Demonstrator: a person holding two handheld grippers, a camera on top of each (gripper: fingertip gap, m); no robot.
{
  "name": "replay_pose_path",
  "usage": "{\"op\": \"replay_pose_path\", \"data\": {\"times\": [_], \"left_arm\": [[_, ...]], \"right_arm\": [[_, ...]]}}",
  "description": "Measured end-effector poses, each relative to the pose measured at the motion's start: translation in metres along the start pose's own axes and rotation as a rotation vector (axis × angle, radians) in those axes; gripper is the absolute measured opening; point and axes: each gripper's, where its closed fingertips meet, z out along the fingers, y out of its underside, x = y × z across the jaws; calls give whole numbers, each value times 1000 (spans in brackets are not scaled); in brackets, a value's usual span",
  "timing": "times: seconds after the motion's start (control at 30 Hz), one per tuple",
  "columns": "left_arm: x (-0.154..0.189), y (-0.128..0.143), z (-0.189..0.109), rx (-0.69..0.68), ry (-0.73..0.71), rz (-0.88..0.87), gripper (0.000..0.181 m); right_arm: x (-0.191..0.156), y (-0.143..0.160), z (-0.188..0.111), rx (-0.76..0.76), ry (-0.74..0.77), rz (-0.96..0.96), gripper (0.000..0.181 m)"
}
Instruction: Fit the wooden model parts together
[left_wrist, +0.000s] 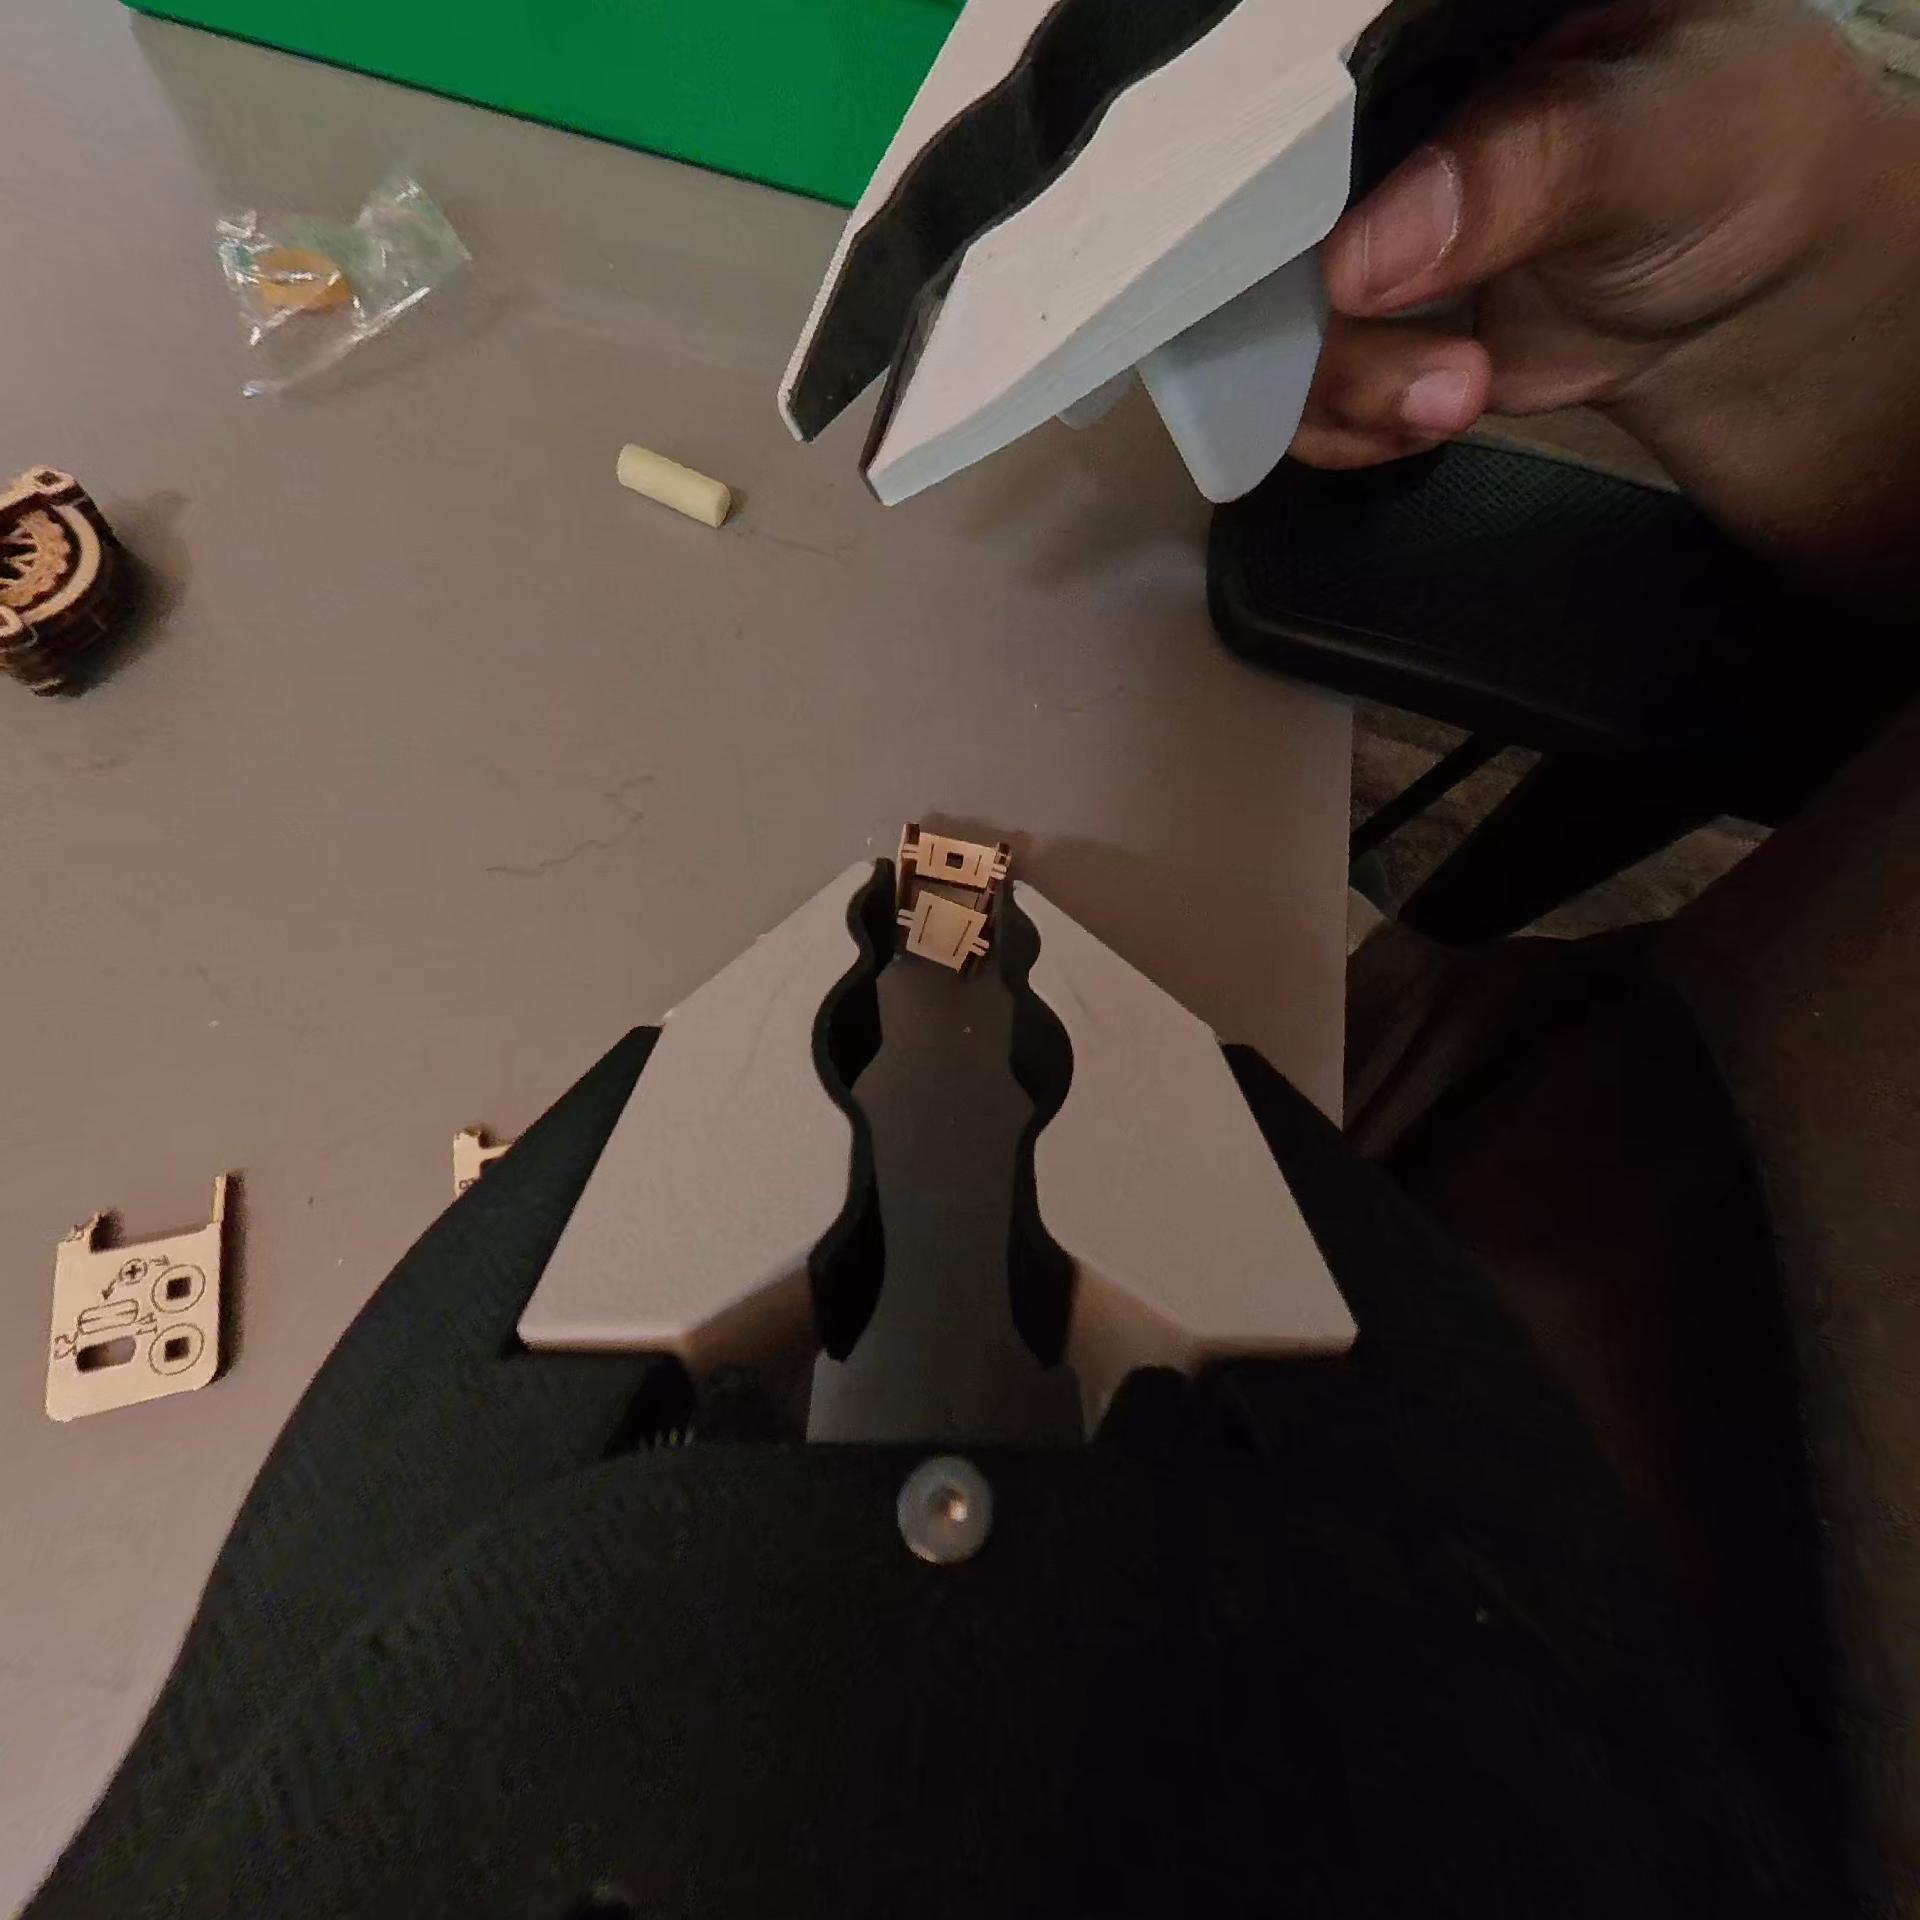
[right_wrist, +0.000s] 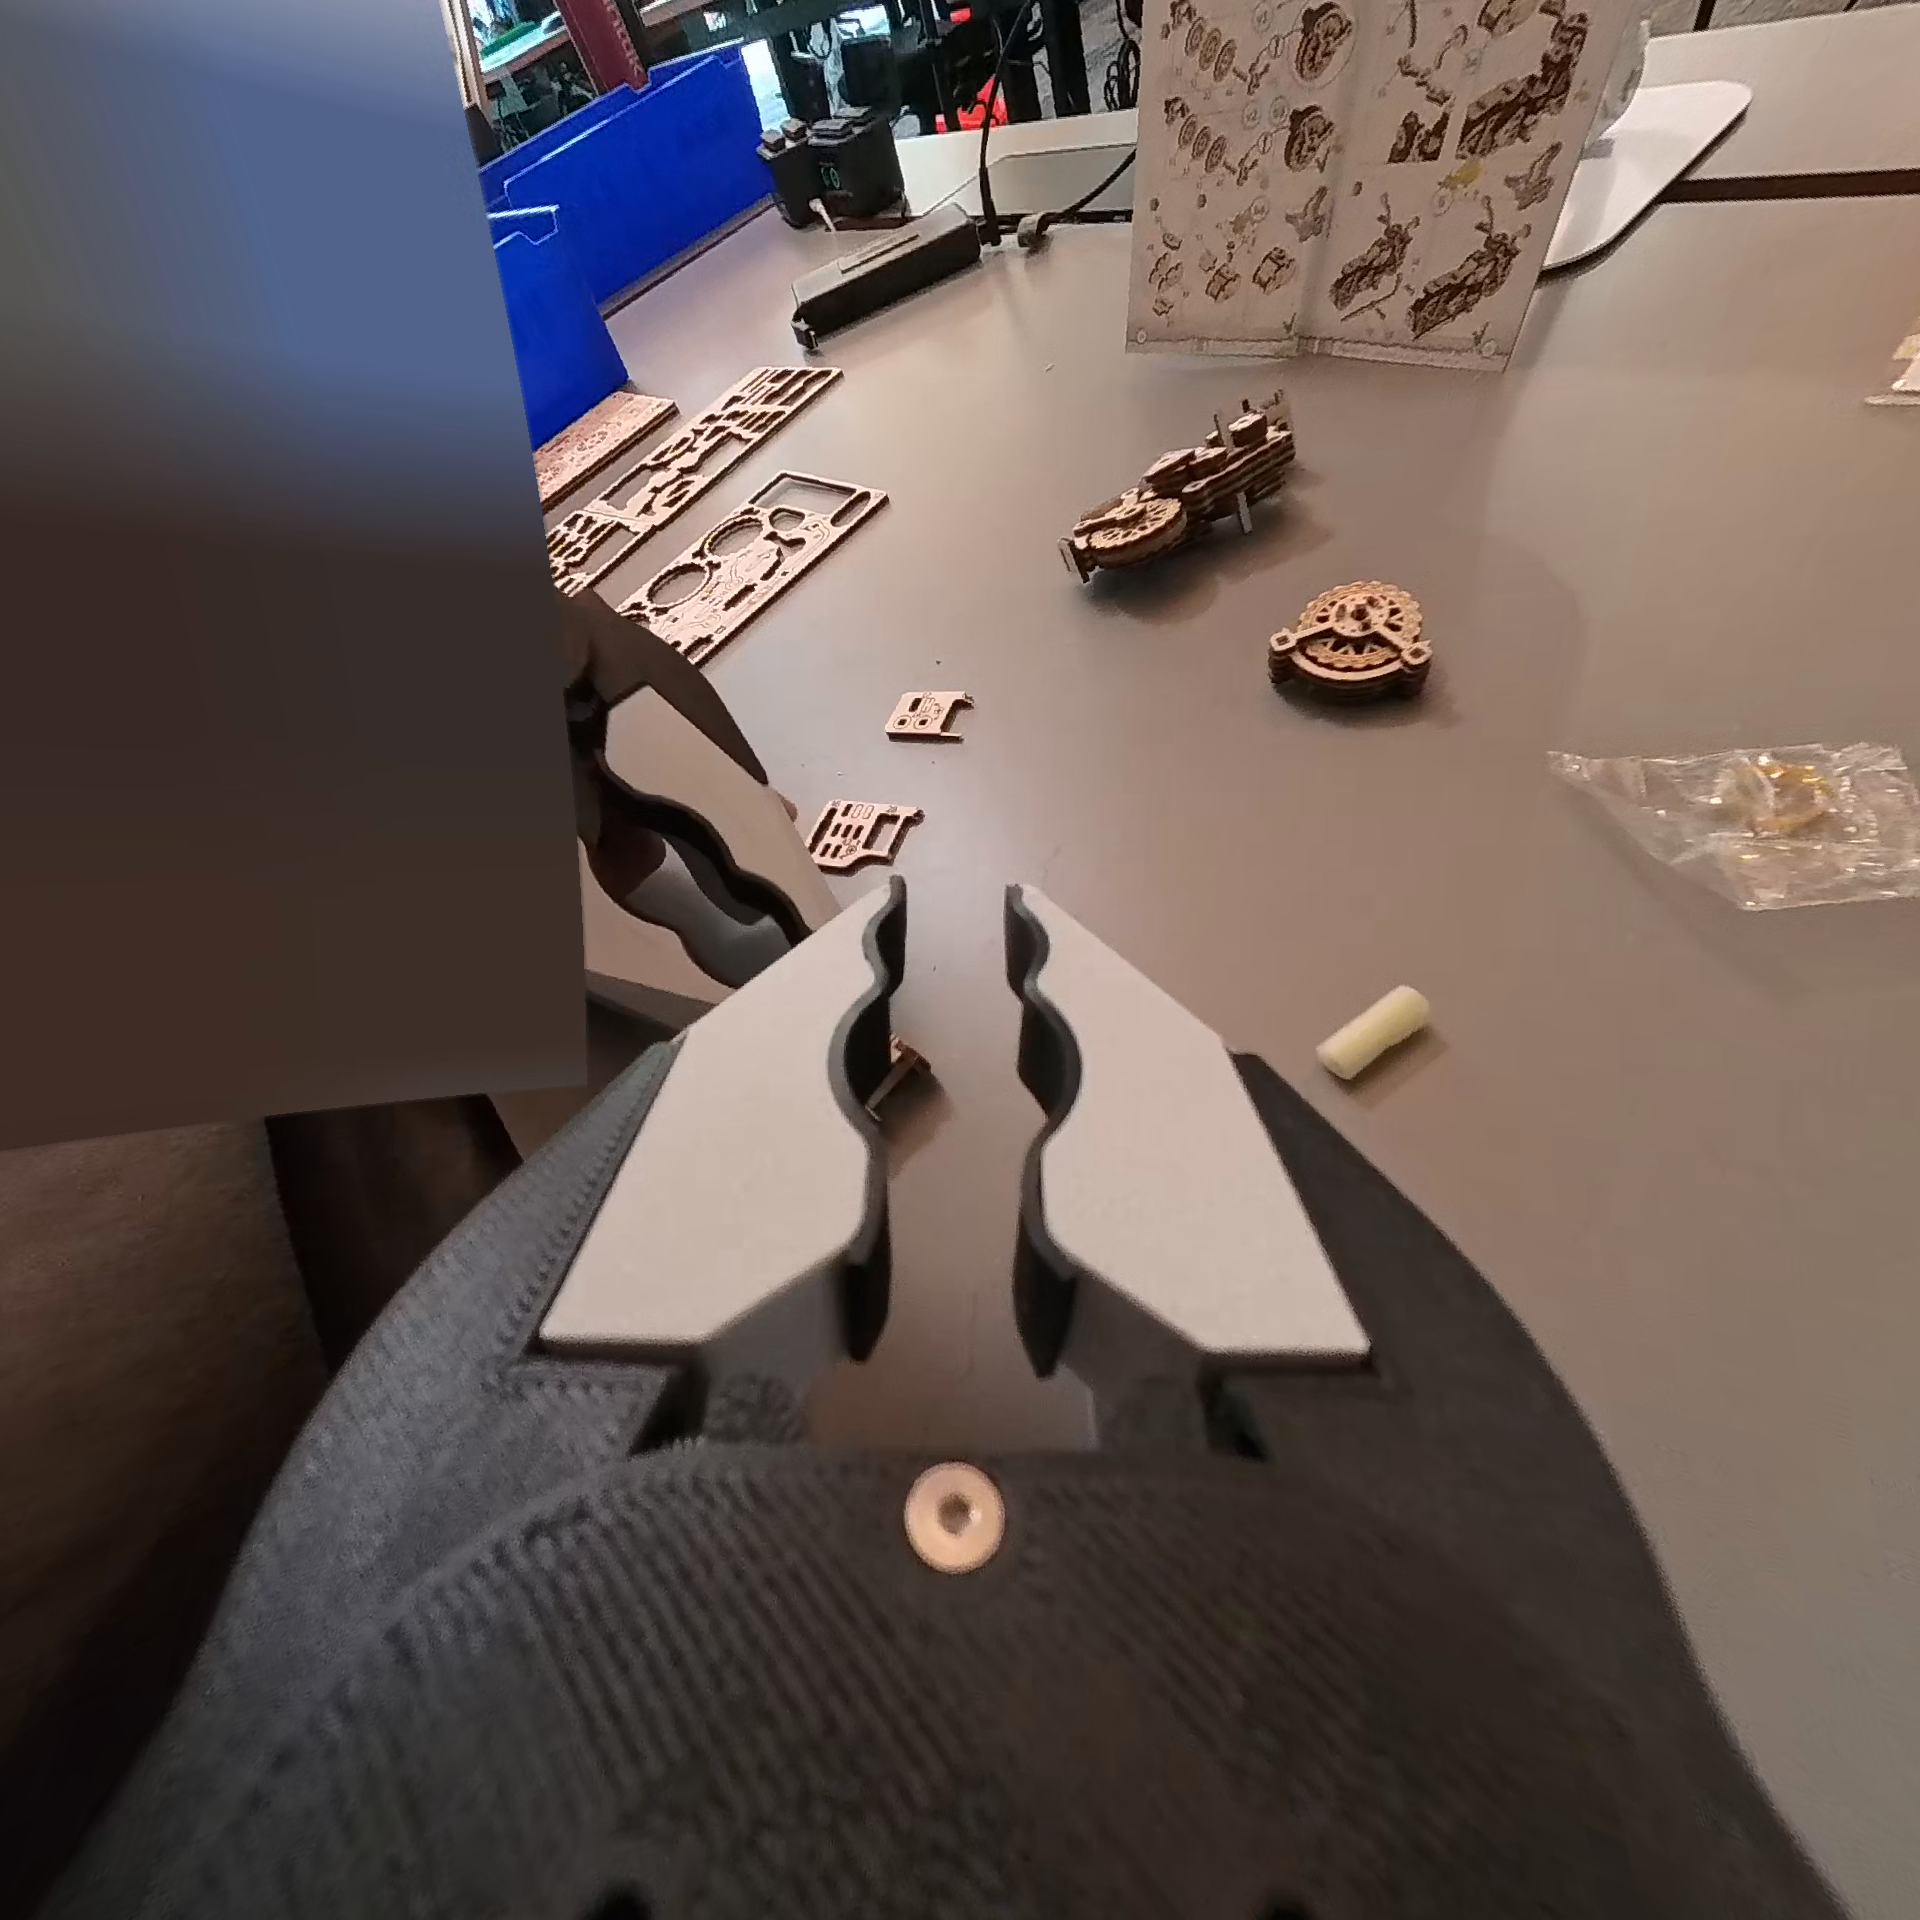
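Note:
My left gripper (left_wrist: 948, 883) is shut on a small box-like wooden assembly (left_wrist: 951, 904) at its fingertips, low over the grey table (left_wrist: 623, 779) near its right edge. A sliver of that assembly shows in the right wrist view (right_wrist: 899, 1075), behind my right gripper's left finger. My right gripper (right_wrist: 954, 888) is open a little and empty. In the left wrist view it (left_wrist: 842, 457) hangs above and beyond the assembly, held by a hand (left_wrist: 1558, 260). Two flat wooden parts (right_wrist: 928, 717) (right_wrist: 862, 831) lie on the table; one shows at the left (left_wrist: 140, 1299).
A round gear assembly (right_wrist: 1349, 649), a larger model body (right_wrist: 1184, 499), emptied wooden sheets (right_wrist: 717, 520) and an instruction sheet (right_wrist: 1340, 177) stand farther off. A cream cylinder (left_wrist: 673, 501) and a plastic bag (left_wrist: 332, 275) lie nearby. A black chair (left_wrist: 1558, 665) is beyond the table edge. The gap from one gripper's tips to the other's is roughly 7 cm. My right gripper's tips are some 9 cm from the cream cylinder (left_wrist: 673, 501). Seen from the right wrist view (right_wrist: 1342, 1024) as well.

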Motion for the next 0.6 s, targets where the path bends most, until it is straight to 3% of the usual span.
{"op": "replay_pose_path", "data": {"times": [0.3,0.6], "left_arm": [[-5,3,-8,20,11,-57,20],[-12,14,-18,-25,63,-64,20]], "right_arm": [[4,1,2,-11,39,-8,19],[6,-4,-9,-39,218,68,39]]}}
